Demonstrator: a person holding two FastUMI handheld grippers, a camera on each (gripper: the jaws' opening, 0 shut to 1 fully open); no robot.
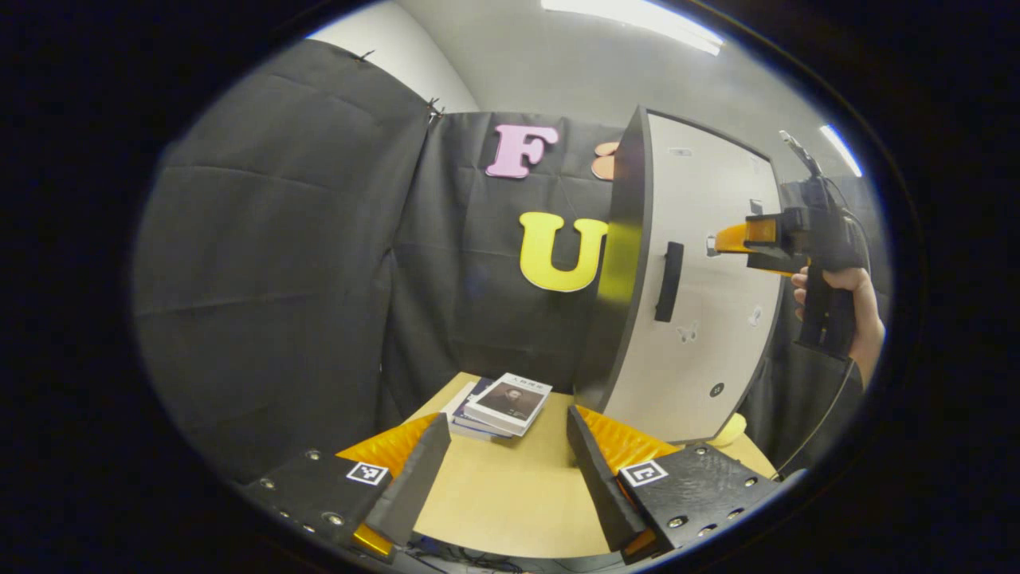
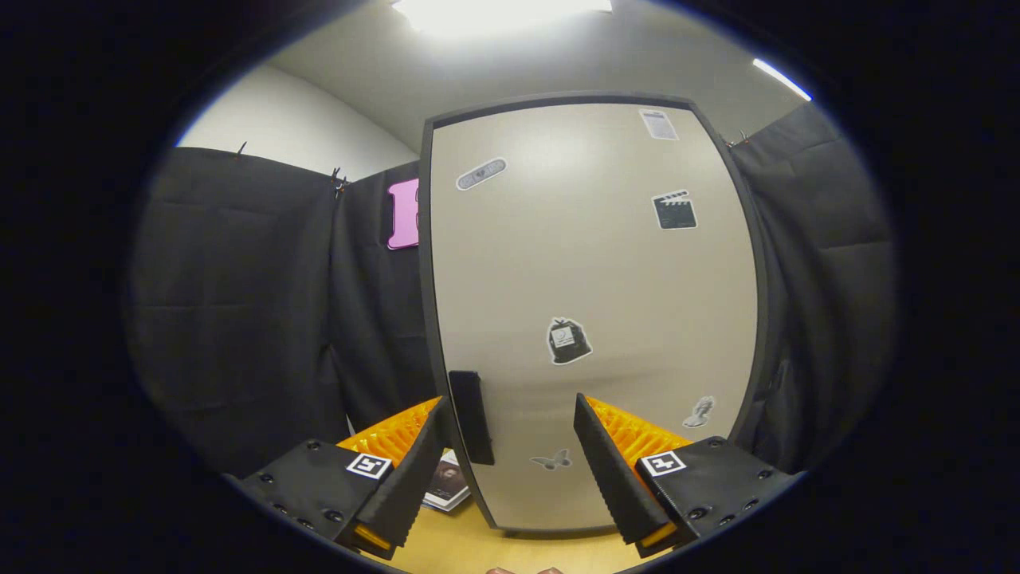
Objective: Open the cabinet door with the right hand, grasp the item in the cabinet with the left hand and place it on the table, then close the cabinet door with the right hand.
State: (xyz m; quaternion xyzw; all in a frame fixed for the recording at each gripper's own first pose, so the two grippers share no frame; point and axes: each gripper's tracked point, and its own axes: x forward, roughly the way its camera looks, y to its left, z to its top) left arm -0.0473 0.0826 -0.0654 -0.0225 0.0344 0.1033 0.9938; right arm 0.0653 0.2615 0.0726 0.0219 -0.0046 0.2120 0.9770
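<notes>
Lying ahead of left gripper (image 1: 504, 470), apart: books (image 1: 502, 405) | table (image 1: 510, 502)

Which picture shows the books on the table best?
The left gripper view: the stacked books lie in full sight on the table. In the right gripper view just a corner peeks beside the cabinet door.

Books (image 1: 500, 405) sit stacked on the table (image 1: 510, 494), just left of the cabinet (image 1: 693, 295). Booth wall's behind both.

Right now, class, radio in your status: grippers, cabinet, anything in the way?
Both grippers open, left, right. Door shut, handle ahead of right gripper. Books on table.
</notes>
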